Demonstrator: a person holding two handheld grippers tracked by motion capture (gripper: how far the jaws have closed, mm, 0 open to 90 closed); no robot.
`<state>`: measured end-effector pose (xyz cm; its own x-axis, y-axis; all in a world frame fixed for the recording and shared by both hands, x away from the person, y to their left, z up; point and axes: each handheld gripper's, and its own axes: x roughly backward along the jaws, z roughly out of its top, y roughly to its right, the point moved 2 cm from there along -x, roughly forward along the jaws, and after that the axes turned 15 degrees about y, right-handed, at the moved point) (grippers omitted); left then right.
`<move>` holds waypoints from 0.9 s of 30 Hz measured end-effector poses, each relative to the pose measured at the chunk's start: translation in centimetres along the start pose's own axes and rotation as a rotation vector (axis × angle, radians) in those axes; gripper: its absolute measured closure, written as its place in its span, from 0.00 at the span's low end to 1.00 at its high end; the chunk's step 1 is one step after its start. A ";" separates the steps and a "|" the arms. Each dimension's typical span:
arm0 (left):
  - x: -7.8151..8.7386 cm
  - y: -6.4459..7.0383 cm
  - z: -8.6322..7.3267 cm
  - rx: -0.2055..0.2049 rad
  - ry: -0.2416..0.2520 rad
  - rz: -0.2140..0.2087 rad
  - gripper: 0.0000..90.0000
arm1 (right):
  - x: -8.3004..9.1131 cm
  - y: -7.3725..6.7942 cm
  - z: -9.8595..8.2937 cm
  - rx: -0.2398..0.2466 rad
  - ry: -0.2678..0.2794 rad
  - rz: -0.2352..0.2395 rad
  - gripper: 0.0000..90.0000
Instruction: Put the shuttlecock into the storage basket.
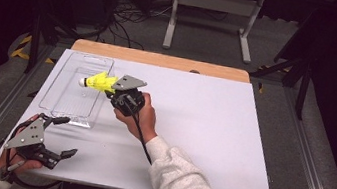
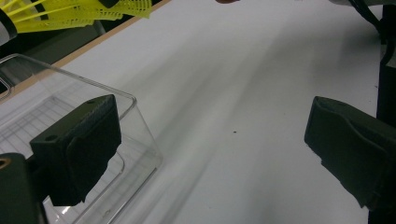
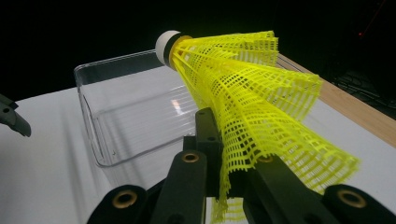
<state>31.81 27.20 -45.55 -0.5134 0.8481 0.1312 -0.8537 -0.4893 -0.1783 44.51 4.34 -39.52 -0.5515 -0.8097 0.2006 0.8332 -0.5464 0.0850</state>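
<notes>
A yellow shuttlecock [image 1: 99,82] with a white cork tip hangs over the right side of a clear plastic tray [image 1: 63,90]. My right gripper [image 1: 112,89] is shut on its mesh skirt, cork pointing left. In the right gripper view the shuttlecock [image 3: 243,93] fans out between the jaws with the tray [image 3: 126,112] beyond it. My left gripper [image 1: 63,135] stands open near the table's front left corner, nothing between its fingers [image 2: 79,149]. The left gripper view shows the tray's near corner [image 2: 135,140] and the shuttlecock [image 2: 70,11] at the top.
The white tabletop [image 1: 211,131] stretches right of the tray, with a wooden strip [image 1: 161,59] along its far edge. A white stand [image 1: 213,15] and cables lie on the floor beyond. Metal rails run along both sides of the table.
</notes>
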 end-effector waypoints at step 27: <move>0.4 -0.2 -0.1 0.028 0.025 -0.013 0.05 | -5.5 -1.9 0.4 0.035 -0.069 0.092 0.99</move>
<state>31.76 27.64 -45.61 -0.5004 0.8589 0.1089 -0.8625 -0.4835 -0.1497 45.97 9.92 -40.43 -0.4697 -0.8387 0.2755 0.8816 -0.4618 0.0971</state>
